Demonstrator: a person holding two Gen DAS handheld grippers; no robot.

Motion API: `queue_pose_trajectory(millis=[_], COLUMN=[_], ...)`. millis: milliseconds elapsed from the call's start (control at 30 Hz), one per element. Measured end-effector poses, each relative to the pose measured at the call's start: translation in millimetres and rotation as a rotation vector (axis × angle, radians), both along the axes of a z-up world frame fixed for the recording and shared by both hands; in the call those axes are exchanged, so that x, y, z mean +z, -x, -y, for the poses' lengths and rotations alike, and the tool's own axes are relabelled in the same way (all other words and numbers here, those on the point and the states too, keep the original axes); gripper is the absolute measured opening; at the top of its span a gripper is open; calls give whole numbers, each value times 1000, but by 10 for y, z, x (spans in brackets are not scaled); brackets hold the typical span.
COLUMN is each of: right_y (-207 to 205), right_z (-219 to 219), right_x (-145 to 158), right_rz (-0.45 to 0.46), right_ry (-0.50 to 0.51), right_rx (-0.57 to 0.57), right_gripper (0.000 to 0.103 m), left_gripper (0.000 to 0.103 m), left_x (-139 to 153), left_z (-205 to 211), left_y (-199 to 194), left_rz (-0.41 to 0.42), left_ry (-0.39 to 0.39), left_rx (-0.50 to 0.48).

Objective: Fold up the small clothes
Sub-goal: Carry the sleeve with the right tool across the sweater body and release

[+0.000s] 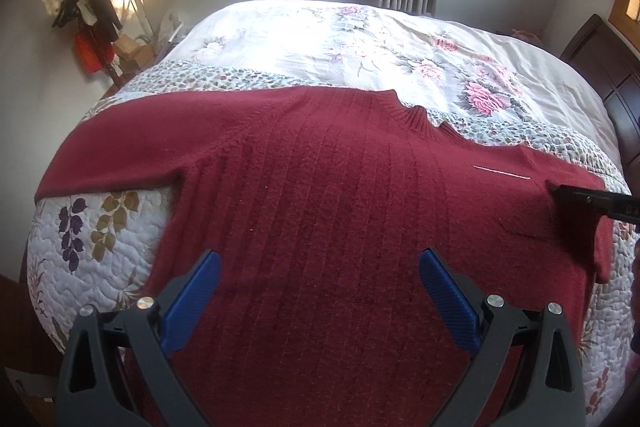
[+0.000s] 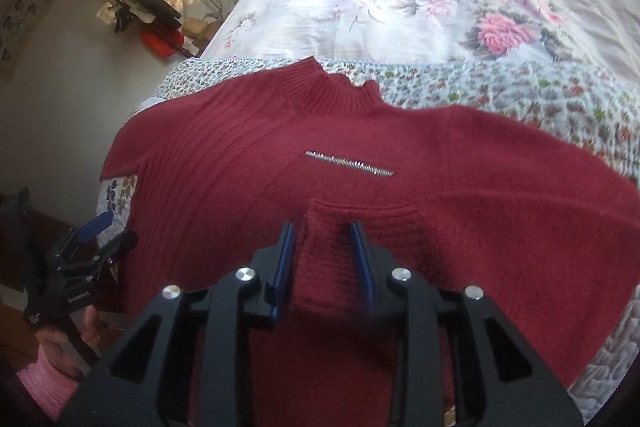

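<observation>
bedroom, quilted bed (image 1: 100,259) w/ red sweater (image 1: 320,187) spread flat on it, collar far side. right gripper (image 2: 324,247) pinching the sleeve cuff (image 2: 320,267) folded onto the body; left gripper (image 1: 320,279) spread wide, holding nothing. risk: thin pinch slips, cuff drops, fold goes crooked.

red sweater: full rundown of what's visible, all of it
The red sweater is a dark red, fuzzy ribbed knit with a ribbed mock-neck collar and a silvery bar on the chest. It lies spread flat on the quilted bedspread, collar toward the window. The right gripper has its jaws closed on a ribbed cuff folded onto the body; the left gripper hovers open over the lower body.
</observation>
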State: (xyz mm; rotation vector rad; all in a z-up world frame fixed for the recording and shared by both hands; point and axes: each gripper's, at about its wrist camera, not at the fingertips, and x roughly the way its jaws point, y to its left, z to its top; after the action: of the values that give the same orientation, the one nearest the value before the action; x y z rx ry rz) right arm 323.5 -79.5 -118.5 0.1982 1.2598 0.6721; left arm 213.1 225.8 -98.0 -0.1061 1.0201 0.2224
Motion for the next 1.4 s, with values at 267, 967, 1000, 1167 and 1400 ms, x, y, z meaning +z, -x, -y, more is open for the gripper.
queue_pose_trajectory(millis=[267,967,1000,1167,1400], right_y=[358,1450,1451,1385,1187], right_z=[1008,2431,2432,2355,2056], right_x=[465,203,205,209,224], right_rz=[40,54,57,57,48], right_ry=[-161,-28,-25,-41,-111], right_rx=[-183,-468,-468,-456,-396], right_gripper=[38,47,47,47,54], left_gripper=[99,22,20,18,18], left_x=[16,-269,-201,253,441], left_z=[605,1968,1948,1569,585], left_y=[-272,-994,-961,-820,-805], left_rz=[-25,-163,-130,51,134], left_ry=[143,377,376,349,224], left_rx=[-140,-270,-269,-215,-65])
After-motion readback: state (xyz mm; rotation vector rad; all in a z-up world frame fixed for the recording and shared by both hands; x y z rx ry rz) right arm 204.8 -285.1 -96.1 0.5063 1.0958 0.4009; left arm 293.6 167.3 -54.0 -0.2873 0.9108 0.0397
